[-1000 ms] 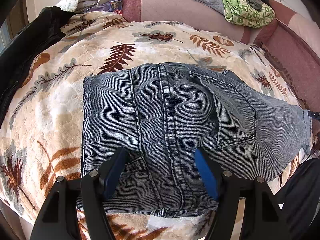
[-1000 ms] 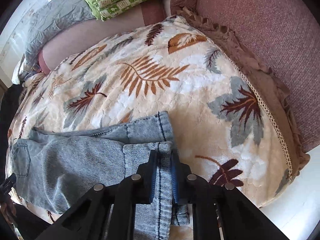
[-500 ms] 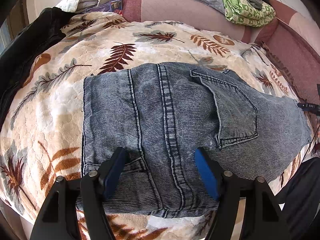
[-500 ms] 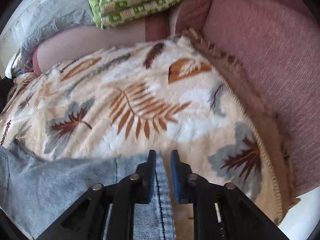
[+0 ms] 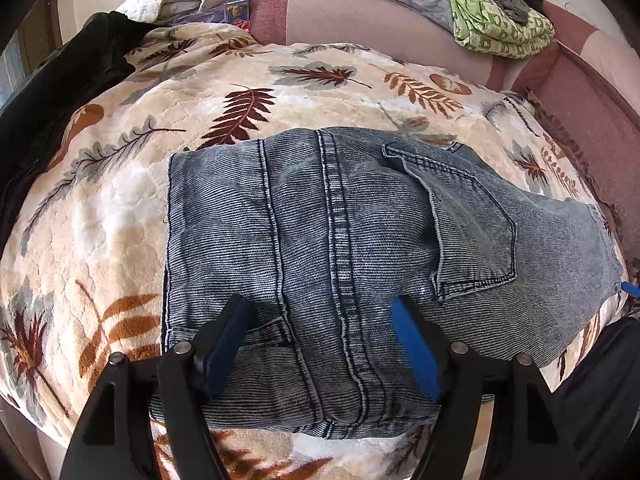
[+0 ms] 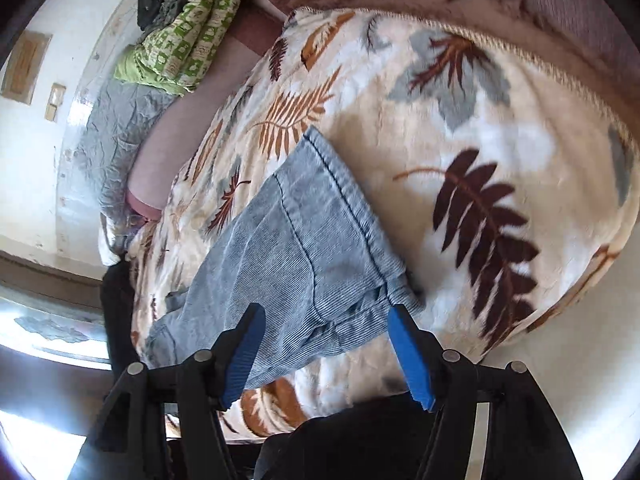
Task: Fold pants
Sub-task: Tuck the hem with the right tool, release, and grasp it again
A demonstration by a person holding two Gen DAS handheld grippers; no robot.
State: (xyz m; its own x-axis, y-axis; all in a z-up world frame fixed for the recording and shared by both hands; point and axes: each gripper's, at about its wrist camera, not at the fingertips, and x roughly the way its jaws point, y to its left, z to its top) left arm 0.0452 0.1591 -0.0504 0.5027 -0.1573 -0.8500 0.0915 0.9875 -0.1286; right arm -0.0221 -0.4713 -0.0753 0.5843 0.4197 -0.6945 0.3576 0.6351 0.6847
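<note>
A leaf-patterned blanket covers the bed. On it lie the folded denim pants, back pocket up, hems toward the right side. No label or writing on them can be read. The left tongs gape above the waistband; the right tongs also stand apart, holding nothing.

Bed w/ soft leaf blanket. Blue jeans flat on top, black jacket at left edge.
</note>
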